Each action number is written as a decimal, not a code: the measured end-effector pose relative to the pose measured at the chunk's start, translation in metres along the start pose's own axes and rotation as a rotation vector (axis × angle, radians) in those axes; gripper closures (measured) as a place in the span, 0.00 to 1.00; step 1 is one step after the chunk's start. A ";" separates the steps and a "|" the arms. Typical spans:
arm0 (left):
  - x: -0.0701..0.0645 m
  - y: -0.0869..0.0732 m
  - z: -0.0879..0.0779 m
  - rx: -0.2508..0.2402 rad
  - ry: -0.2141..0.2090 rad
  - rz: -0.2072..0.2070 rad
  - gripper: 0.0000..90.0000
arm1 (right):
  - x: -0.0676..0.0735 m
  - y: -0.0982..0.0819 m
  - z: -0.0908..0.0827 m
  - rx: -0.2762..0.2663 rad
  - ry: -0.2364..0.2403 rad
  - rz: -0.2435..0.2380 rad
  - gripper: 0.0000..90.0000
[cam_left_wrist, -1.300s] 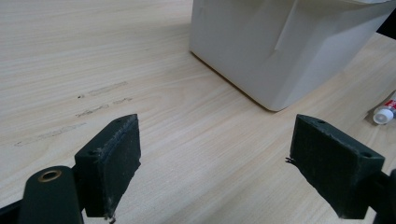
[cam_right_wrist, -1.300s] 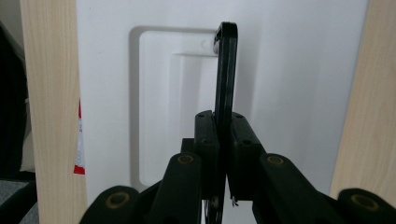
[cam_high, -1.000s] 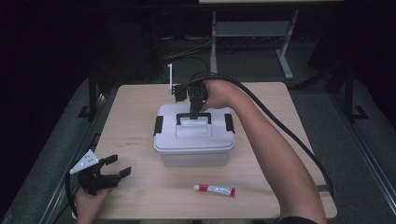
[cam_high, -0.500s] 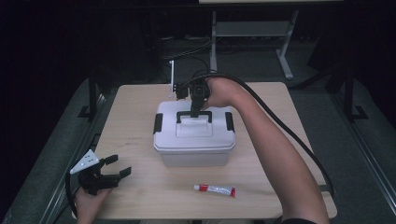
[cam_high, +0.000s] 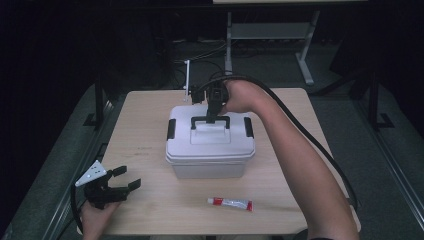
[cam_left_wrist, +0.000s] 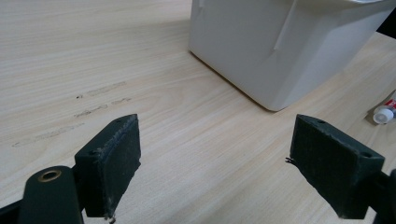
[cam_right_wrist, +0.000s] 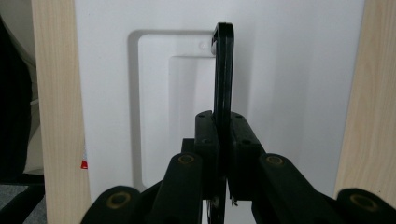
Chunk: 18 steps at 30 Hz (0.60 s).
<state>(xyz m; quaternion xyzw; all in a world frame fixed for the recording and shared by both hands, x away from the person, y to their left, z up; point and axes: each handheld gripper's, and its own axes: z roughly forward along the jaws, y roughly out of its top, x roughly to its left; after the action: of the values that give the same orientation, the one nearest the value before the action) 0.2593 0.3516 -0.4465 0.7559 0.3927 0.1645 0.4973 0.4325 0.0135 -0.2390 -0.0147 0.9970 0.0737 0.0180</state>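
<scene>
A white lidded box (cam_high: 210, 150) stands in the middle of the table. Its black carry handle (cam_high: 210, 119) is tipped up off the lid, and my right gripper (cam_high: 213, 109) is shut on the handle's bar from the far side. In the right gripper view the two pads (cam_right_wrist: 205, 135) clamp the thin black handle (cam_right_wrist: 223, 65) over the white lid (cam_right_wrist: 289, 93). My left gripper (cam_high: 121, 184) rests at the table's near left corner, open with nothing between its jaws. In the left gripper view it (cam_left_wrist: 215, 163) faces the box's corner (cam_left_wrist: 280, 46) across bare wood.
A small red and white tube (cam_high: 230, 203) lies near the front edge, in front of the box; its white cap (cam_left_wrist: 385, 113) shows at the right of the left gripper view. A thin white post (cam_high: 187, 80) stands at the table's far edge. Cables trail from both grippers.
</scene>
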 end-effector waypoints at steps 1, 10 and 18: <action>0.000 0.000 0.000 0.002 0.000 0.001 0.17 | 0.001 -0.001 -0.001 0.003 -0.002 0.004 0.93; -0.001 0.000 0.001 0.004 0.001 0.002 0.17 | 0.004 -0.006 -0.011 -0.006 -0.015 0.004 0.93; -0.001 0.000 0.002 0.008 0.001 0.005 0.17 | 0.007 -0.014 -0.018 -0.003 -0.027 0.014 0.93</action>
<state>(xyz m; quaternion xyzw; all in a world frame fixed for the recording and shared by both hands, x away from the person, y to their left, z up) 0.2599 0.3498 -0.4470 0.7588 0.3917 0.1646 0.4936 0.4249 -0.0033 -0.2232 -0.0067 0.9966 0.0757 0.0310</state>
